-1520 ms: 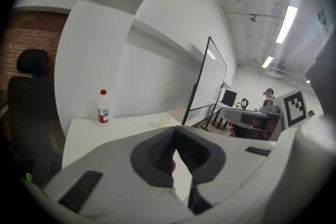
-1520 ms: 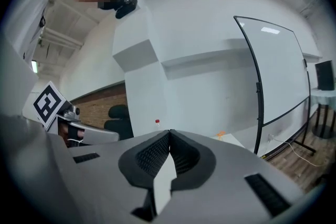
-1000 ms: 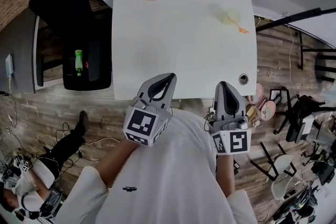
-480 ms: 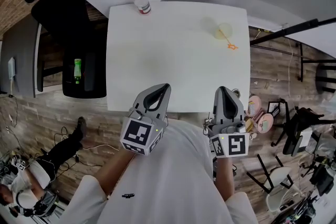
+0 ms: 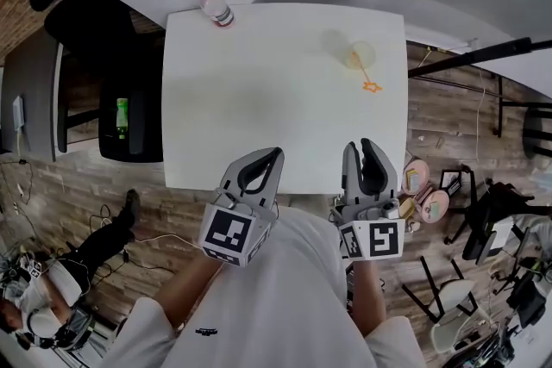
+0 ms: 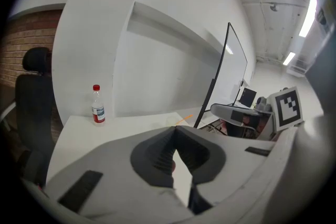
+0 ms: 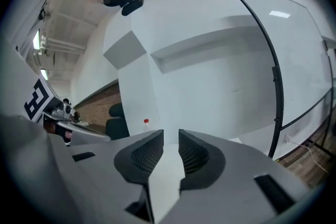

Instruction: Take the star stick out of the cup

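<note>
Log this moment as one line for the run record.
phase: pre-grasp | left claw: shut, empty | right claw: just been opening, empty | star stick: in cup, untouched

Tiny star stick [image 5: 370,84], detail unclear; pale cup [image 5: 366,49], rim barely distinguishable.

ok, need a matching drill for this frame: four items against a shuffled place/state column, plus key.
Items:
1. bottle
2. star stick
3. left tool
4. right tool

Place or state:
A. jaws apart, nothing between them
B. far left corner of the table
C. jaws together, empty
D. orange, sticking out of the cup

Pairs: 1-B, 2-D, 3-C, 4-A.
Note: the right tool's jaws have just been opening, with nothing between them.
</note>
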A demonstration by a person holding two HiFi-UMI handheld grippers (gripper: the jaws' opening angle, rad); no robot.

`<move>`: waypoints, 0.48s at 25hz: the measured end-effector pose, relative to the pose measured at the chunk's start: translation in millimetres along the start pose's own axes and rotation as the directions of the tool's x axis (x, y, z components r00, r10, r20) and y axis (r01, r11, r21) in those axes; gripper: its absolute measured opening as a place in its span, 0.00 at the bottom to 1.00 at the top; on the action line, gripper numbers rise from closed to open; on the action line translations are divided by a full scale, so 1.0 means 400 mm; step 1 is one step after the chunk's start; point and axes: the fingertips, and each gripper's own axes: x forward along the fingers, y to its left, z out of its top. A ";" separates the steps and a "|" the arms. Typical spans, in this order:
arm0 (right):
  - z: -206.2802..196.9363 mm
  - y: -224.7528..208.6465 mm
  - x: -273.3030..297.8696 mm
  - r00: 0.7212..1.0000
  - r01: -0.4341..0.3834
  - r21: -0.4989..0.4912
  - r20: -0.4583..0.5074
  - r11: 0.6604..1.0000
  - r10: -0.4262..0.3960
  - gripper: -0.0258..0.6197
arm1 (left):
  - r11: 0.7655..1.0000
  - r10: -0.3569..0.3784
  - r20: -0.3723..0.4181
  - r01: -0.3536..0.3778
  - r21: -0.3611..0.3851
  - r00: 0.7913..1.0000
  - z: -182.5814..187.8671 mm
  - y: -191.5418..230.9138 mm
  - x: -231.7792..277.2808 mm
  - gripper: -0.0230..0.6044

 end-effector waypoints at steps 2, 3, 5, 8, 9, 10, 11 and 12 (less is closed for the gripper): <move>-0.006 -0.018 0.009 1.000 -0.004 0.011 -0.002 1.000 0.004 0.16 | 1.000 0.001 -0.012 -0.001 0.001 1.000 -0.004 -0.009 0.017 0.04; -0.010 -0.028 0.012 1.000 -0.005 0.016 -0.004 1.000 0.005 0.16 | 1.000 0.000 -0.019 0.000 0.003 1.000 -0.007 -0.014 0.025 0.04; -0.017 -0.046 0.018 1.000 -0.006 0.022 -0.009 1.000 0.006 0.17 | 1.000 0.001 -0.029 -0.001 0.002 1.000 -0.010 -0.022 0.041 0.04; -0.026 -0.074 0.034 1.000 -0.006 0.029 -0.014 1.000 0.007 0.18 | 1.000 0.005 -0.038 -0.005 -0.002 0.999 -0.013 -0.028 0.066 0.04; -0.029 -0.083 0.040 1.000 -0.007 0.032 -0.016 0.999 0.007 0.19 | 1.000 0.007 -0.042 -0.007 -0.004 0.999 -0.015 -0.029 0.075 0.04; -0.032 -0.093 0.046 1.000 -0.008 0.035 -0.019 0.999 0.008 0.20 | 1.000 0.008 -0.048 -0.008 -0.006 0.999 -0.018 -0.032 0.084 0.04; -0.036 -0.103 0.050 1.000 -0.009 0.038 -0.023 0.999 0.010 0.21 | 1.000 0.007 -0.053 -0.008 -0.007 0.999 -0.022 -0.036 0.093 0.04; -0.040 -0.112 0.054 1.000 -0.013 0.039 -0.027 0.999 0.014 0.22 | 1.000 0.005 -0.057 -0.005 -0.006 0.998 -0.024 -0.041 0.102 0.04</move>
